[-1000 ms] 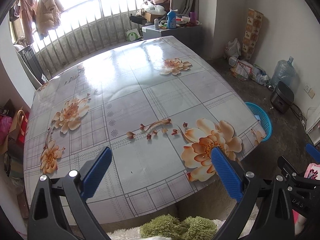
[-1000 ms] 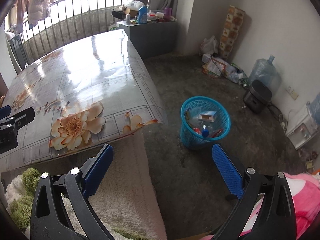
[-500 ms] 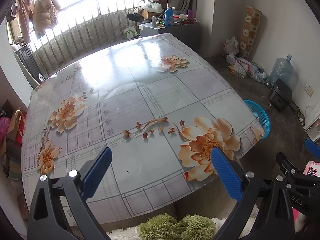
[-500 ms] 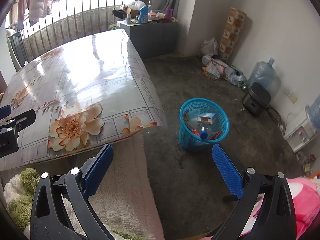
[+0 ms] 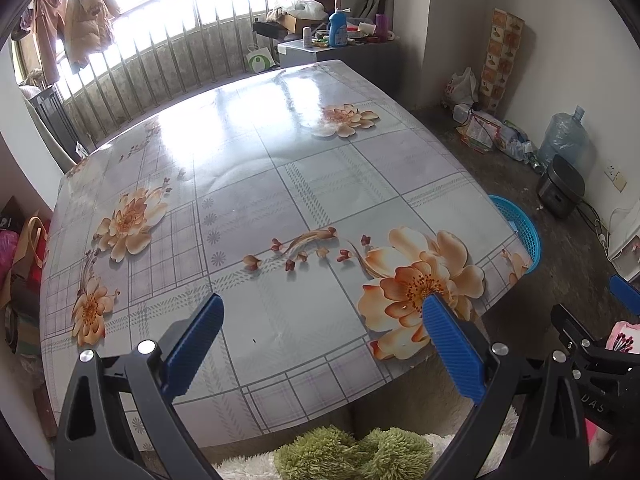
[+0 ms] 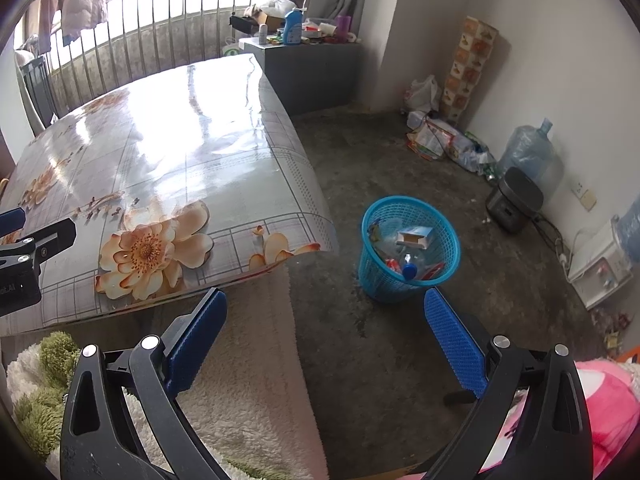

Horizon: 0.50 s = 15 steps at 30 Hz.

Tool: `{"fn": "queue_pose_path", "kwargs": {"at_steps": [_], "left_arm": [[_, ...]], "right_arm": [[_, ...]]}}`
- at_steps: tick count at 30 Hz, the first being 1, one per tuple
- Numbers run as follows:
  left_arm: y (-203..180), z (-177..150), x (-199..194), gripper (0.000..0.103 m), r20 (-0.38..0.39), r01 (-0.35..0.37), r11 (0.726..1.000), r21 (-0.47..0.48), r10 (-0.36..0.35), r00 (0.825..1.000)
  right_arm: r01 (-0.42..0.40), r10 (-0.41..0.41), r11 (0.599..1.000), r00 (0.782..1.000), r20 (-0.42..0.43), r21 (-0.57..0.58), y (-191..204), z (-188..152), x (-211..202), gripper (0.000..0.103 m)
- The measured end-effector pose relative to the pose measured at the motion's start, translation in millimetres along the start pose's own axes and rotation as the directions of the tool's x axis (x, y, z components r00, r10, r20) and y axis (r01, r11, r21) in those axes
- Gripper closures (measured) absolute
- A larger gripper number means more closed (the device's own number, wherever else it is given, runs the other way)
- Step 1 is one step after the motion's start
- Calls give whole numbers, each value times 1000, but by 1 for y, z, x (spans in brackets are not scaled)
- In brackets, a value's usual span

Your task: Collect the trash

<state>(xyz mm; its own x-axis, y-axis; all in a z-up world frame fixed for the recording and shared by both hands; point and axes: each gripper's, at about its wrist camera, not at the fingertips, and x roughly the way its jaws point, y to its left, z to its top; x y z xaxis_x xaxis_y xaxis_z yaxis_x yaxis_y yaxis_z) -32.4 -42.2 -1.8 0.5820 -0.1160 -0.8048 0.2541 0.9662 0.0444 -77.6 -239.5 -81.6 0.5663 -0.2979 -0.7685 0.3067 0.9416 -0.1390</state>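
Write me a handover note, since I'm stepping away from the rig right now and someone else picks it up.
Left gripper: open, empty, above the near part of the floral table.
Right gripper: open, empty, above the floor, pointing toward the blue trash basket.
The basket stands on the floor off the table's corner and holds a small carton, a blue-capped bottle and wrappers.
Done: no trash shows on the tabletop.
Left: nothing visible there; floor clutter by the far wall looks untouched.

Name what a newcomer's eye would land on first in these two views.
The glossy flowered tablecloth fills the left view, bare under the open left claw. In the right view, a blue basket of trash stands on the floor beside the table, beyond the open right claw.
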Motion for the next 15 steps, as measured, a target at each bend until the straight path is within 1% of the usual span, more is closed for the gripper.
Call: {"fn": "queue_pose_path", "kwargs": {"at_steps": [15], "left_arm": [[3,-1,7,6,-25,4,1000,-5,-5,1000]], "right_arm": [[-4,4,1000,1000,-13,-16,3,1,3,8]]}}
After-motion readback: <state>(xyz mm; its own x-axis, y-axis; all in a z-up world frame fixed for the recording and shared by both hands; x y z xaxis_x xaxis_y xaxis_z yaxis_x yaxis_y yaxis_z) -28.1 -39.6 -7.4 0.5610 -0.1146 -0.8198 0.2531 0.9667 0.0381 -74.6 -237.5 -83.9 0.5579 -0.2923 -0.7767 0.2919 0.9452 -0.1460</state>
